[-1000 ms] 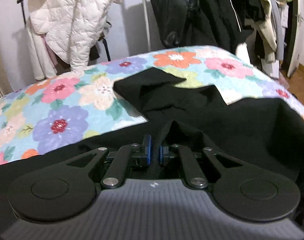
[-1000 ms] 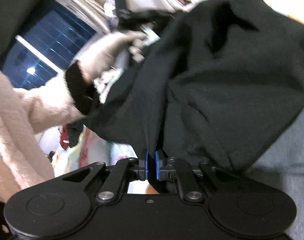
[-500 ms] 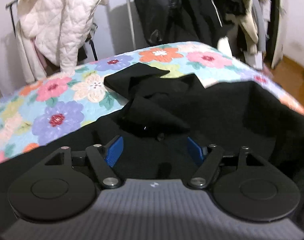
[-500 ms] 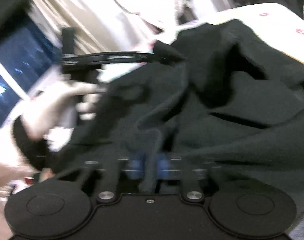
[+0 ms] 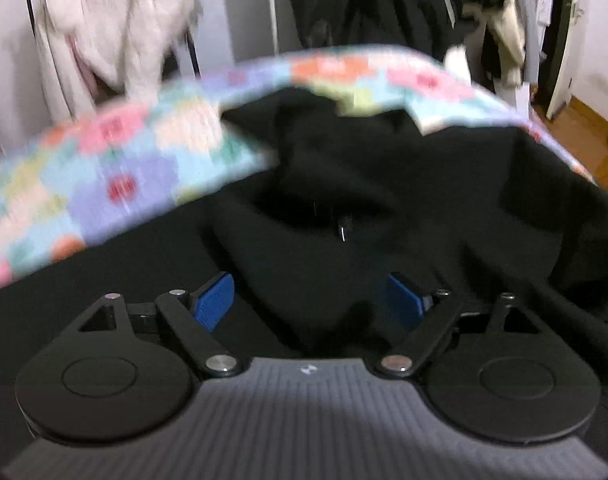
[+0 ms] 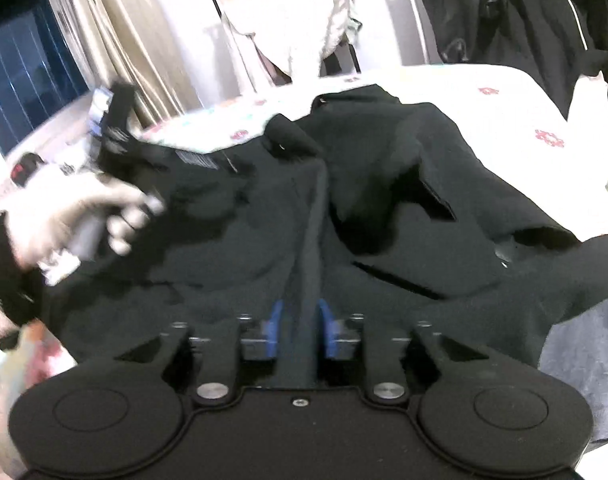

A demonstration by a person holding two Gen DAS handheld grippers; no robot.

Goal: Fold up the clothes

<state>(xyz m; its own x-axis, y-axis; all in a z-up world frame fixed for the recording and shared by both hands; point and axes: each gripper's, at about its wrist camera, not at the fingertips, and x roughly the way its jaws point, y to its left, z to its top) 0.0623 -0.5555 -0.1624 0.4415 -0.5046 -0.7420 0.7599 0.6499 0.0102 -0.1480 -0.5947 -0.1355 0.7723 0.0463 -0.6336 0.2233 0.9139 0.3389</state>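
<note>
A black garment (image 5: 383, 184) lies crumpled across a floral bedspread (image 5: 116, 176). My left gripper (image 5: 309, 304) hovers low over its near part, jaws wide open, blue pads (image 5: 214, 302) apart with loose cloth below them. In the right wrist view the same black garment (image 6: 403, 168) spreads over the bed, and a raised ridge of it runs straight between the blue pads of my right gripper (image 6: 299, 328), which is shut on that fold. At the left of this view a person's hand (image 6: 88, 216) holds the left gripper (image 6: 120, 152) above the cloth.
Behind the bed, a clothes rail carries a cream quilted jacket (image 5: 144, 20) and dark coats (image 5: 375, 4). Wooden floor (image 5: 575, 128) shows to the right. Curtains (image 6: 116, 32) and a dark window (image 6: 20, 64) stand at the left in the right wrist view.
My left gripper has gone from shut on the black cloth to wide open, letting it go. The right gripper has swung level toward the bed, still holding its fold.
</note>
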